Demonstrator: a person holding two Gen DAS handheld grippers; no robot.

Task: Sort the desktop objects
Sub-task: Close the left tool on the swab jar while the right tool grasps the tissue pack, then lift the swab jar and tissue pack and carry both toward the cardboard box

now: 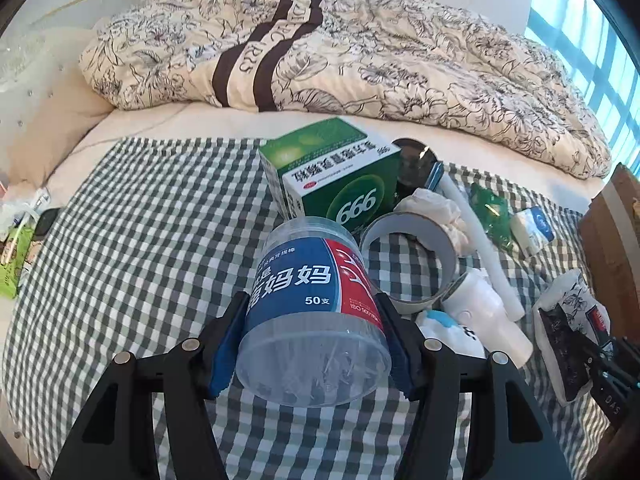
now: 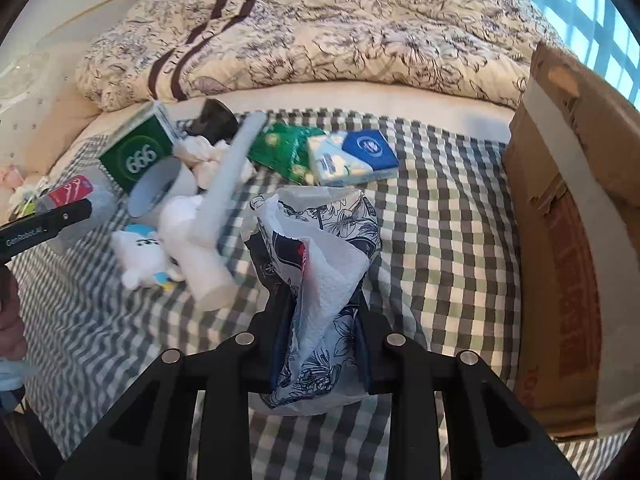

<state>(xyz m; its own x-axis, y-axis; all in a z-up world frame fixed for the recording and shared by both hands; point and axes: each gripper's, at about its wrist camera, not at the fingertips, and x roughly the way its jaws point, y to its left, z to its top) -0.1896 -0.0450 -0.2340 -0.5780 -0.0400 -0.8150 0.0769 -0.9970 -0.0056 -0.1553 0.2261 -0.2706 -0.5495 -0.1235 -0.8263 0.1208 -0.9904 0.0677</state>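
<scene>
— What do the left gripper's point(image 1: 312, 344) fingers have?

— They are clamped on either side of a clear plastic jar point(image 1: 316, 312) with a blue-and-red label, tilted, its base towards the camera, held above a green-and-white checked cloth point(image 1: 140, 248).

— And the right gripper point(image 2: 320, 316)?

— Its fingers are pressed in on a floral-printed tissue pack point(image 2: 320, 264) with a white sheet spilling from it, also held over the cloth.

— What lies beyond?

— Just behind the jar, a tape roll point(image 1: 408, 256) stands on its side and a green "999" box point(image 1: 340, 176) sits further back. A white plastic pipe fitting point(image 2: 212, 236), a small white plush toy point(image 2: 140, 252) and crumpled tissue point(image 2: 200, 156) cluster beside them, with a green packet point(image 2: 288, 148) and a blue-and-white tissue pack point(image 2: 352, 156) to the right. A cardboard box point(image 2: 568, 216) stands at the cloth's right edge; a floral quilt point(image 1: 360, 48) is heaped behind.
</scene>
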